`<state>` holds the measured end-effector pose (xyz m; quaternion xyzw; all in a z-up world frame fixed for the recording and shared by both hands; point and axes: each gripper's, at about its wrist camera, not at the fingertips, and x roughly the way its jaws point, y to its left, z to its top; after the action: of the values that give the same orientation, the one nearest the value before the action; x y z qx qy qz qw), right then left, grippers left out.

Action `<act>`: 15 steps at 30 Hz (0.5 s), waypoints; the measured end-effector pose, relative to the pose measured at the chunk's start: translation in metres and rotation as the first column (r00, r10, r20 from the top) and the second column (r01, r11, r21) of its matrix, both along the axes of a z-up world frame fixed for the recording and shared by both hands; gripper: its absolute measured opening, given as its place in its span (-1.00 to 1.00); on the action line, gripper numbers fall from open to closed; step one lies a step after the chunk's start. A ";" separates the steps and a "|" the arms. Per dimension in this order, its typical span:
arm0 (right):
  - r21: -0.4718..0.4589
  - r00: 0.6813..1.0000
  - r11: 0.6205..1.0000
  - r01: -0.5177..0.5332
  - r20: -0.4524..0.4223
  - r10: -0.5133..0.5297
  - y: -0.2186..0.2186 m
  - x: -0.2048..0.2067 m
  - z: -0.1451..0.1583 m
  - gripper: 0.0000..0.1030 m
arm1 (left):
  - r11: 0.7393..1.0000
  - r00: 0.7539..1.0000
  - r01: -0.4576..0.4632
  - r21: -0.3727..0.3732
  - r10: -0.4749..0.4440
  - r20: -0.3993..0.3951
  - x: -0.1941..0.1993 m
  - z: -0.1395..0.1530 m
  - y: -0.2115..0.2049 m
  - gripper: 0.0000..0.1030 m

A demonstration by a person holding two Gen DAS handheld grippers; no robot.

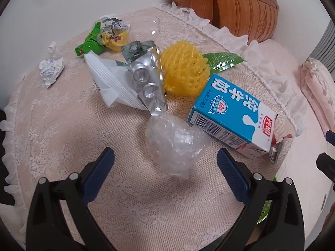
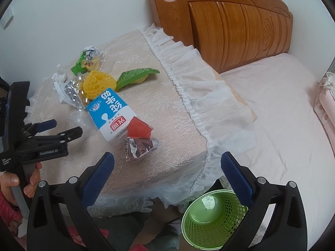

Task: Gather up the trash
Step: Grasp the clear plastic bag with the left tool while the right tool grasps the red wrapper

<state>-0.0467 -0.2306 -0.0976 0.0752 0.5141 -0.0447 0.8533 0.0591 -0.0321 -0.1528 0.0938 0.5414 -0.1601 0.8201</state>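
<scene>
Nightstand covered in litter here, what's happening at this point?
A person with a gripper in each hand is clearing trash off a lace-covered table. The open left gripper is lined up on a clear plastic bag, not yet gripping. The right gripper is open and empty above a green bin. A milk carton and blister pack remain.

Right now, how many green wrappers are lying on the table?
2. One green wrapper lies at the far left of the pile, under a crumpled foil ball. The other green wrapper pokes out behind the yellow foam net. More may be hidden beneath the pile.
</scene>
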 end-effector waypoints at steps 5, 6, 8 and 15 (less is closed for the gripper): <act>-0.009 0.997 0.997 -0.078 -0.010 0.078 0.010 0.006 -0.005 0.96 | 0.998 0.999 0.035 -0.048 -0.036 -0.001 0.005 -0.007 -0.002 0.24; -0.018 0.995 0.995 -0.100 -0.012 0.100 0.013 0.009 -0.004 0.96 | 0.997 0.999 0.039 -0.059 -0.039 0.002 0.005 -0.007 -0.001 0.15; -0.040 0.988 0.988 -0.151 -0.018 0.150 0.018 0.017 -0.003 0.96 | 0.996 0.999 0.047 -0.071 -0.045 0.018 0.003 -0.004 0.003 0.03; -0.080 0.962 0.961 -0.267 -0.083 0.260 0.029 0.044 -0.016 0.96 | 0.994 0.995 0.081 -0.073 -0.077 0.062 -0.007 0.011 0.028 -0.12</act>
<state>-0.0029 -0.2013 -0.1140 -0.0341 0.5472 0.0434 0.8352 0.0522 -0.0045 -0.1422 0.0890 0.5062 -0.2099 0.8318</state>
